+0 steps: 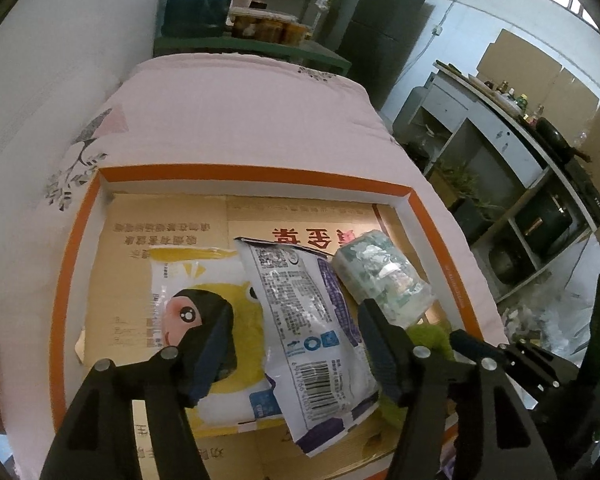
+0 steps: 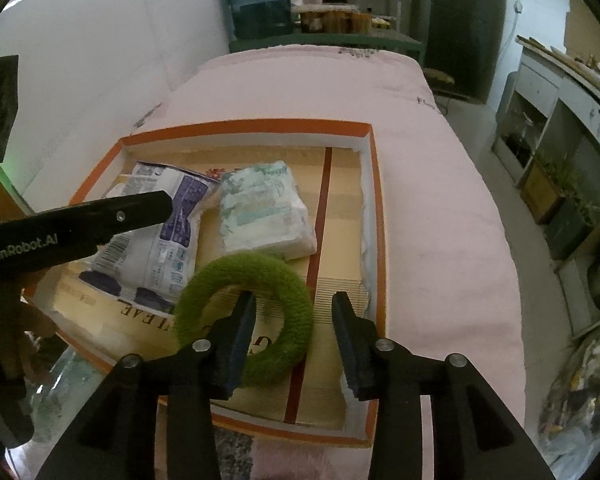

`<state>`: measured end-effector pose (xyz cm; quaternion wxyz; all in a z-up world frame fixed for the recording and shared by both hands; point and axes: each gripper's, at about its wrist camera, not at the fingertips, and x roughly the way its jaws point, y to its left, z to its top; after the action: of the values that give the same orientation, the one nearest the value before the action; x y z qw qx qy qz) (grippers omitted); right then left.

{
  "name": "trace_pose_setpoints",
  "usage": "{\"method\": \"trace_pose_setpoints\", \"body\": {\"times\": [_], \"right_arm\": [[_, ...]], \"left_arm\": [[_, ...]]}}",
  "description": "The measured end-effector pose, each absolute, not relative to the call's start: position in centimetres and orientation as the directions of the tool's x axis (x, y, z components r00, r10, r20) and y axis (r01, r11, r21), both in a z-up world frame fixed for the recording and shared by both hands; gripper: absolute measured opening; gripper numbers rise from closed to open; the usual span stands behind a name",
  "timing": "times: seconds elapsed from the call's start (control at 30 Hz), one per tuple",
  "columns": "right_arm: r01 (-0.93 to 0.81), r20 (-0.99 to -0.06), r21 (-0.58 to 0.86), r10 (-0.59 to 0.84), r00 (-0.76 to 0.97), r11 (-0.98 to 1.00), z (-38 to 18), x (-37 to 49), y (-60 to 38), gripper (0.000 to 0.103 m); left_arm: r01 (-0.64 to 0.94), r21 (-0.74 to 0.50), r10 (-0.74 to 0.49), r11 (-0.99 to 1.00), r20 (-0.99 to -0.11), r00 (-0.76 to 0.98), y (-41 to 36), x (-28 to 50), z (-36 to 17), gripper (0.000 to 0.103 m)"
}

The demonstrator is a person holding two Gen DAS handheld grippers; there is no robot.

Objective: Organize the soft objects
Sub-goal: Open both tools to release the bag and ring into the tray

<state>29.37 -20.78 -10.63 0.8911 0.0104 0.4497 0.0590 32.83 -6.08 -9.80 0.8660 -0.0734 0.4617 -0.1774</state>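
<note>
Between the right tool's (image 2: pixel 294 330) parted fingers lies the green ring (image 2: pixel 246 312), unpinched, flat in the box (image 2: pixel 374 216) on the bed. Left tool (image 1: pixel 296 334), spread wide, straddles the lengthwise snack bag (image 1: pixel 312 340), gripping nothing.

"GenRobot.AI" is printed in white on the black plastic left gripper arm (image 2: pixel 76 232); beside it, cardboard lining (image 2: pixel 148 314) shows "VIEAE".
</note>
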Motion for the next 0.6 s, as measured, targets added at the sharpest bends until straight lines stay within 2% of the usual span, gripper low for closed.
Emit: {"method": "trace_pose_setpoints", "body": {"times": [0.6], "right_arm": [[-0.104, -0.771, 0.073, 0.122, 0.626, 0.992, -7.9, 27.0, -20.1, 0.044]], "left_arm": [[0.251, -0.264, -0.362, 0.931, -0.742, 0.564, -5.8, 30.6, -6.8, 0.065]]}}
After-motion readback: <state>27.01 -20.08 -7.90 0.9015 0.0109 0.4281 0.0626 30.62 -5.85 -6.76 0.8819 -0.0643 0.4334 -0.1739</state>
